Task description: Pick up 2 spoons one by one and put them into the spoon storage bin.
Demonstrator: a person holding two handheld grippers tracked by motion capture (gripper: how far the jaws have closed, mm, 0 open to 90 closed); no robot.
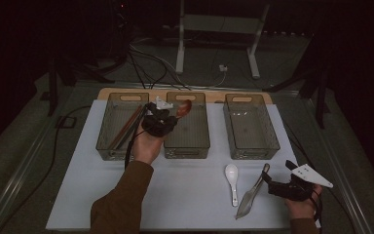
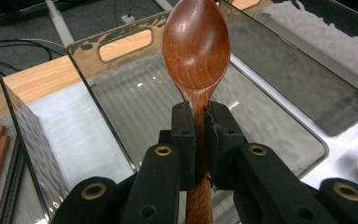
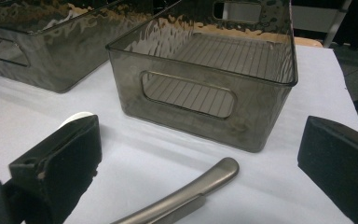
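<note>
Your left gripper [image 1: 161,118] is clamped on a wooden spoon [image 1: 183,108], its jaws pressed against the handle just below the bowl. In the high view the spoon hangs over the middle bin [image 1: 187,126] of three smoked-plastic bins standing in a row at the far side of the white table [image 1: 102,195]. From the gripper, the spoon's bowl points away from you and a little to the right, toward the bin's far wall; its long axis runs roughly along the bin's length, so it looks ready to be laid down inside. In the left gripper view the spoon [image 2: 196,65] rises straight up between the jaws, with the bin's ribbed floor [image 2: 135,107] directly below it. The spoon is reddish-brown, smooth and glossy, with an oval bowl tapering into a narrow handle. The left bin [image 1: 121,126] already holds what look like chopsticks; the right bin [image 1: 251,126] is bare. Your right gripper [image 1: 275,185] rests at the near right edge of the table with its jaws apart, holding nothing. Metal tongs [image 1: 253,192] lie just beside it, their handle end between the open jaws in the right gripper view [image 3: 186,193]. A white spoon [image 1: 232,180] lies just left of the tongs, nearer your right hand than your left.
</note>
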